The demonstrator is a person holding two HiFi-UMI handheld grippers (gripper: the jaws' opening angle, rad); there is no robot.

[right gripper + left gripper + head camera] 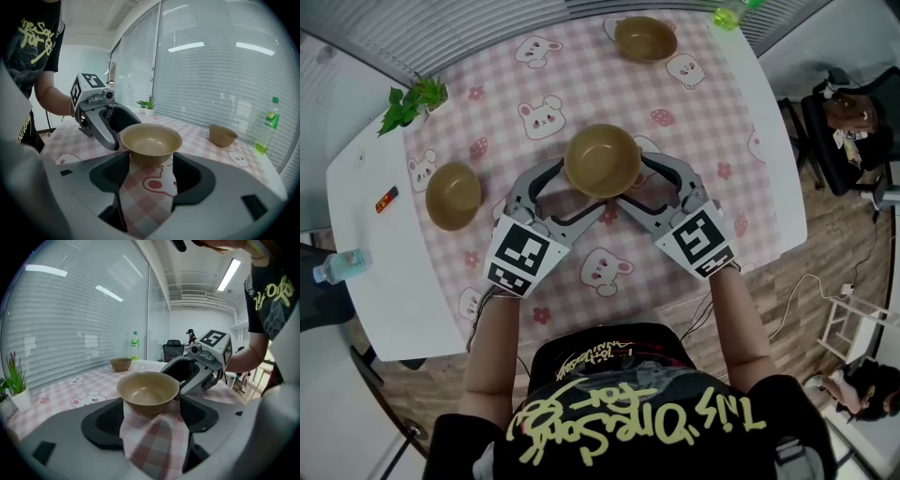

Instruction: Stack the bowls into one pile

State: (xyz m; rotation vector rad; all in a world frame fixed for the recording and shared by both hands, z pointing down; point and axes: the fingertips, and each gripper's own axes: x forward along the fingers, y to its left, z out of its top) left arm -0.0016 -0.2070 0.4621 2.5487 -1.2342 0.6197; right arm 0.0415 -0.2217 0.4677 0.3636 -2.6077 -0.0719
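Observation:
Three tan bowls are on a pink checked tablecloth (534, 75). The middle bowl (602, 159) looks larger than the others and seems raised off the cloth. My left gripper (586, 187) clasps its lower body from the near left. My right gripper (629, 182) does the same from the near right. In the left gripper view the bowl (147, 391) sits between the pads of that gripper (151, 411). The right gripper view shows the same bowl (151, 142) wedged in its gripper (150, 168). A second bowl (454, 195) sits at the left, a third (645, 38) at the far edge.
A potted plant (412, 101) stands at the table's far left corner and a green bottle (731, 13) at the far right. A water bottle (339, 265) and a small red item (386, 199) lie on the white table edge (366, 178). A dark chair (848, 122) stands right of the table.

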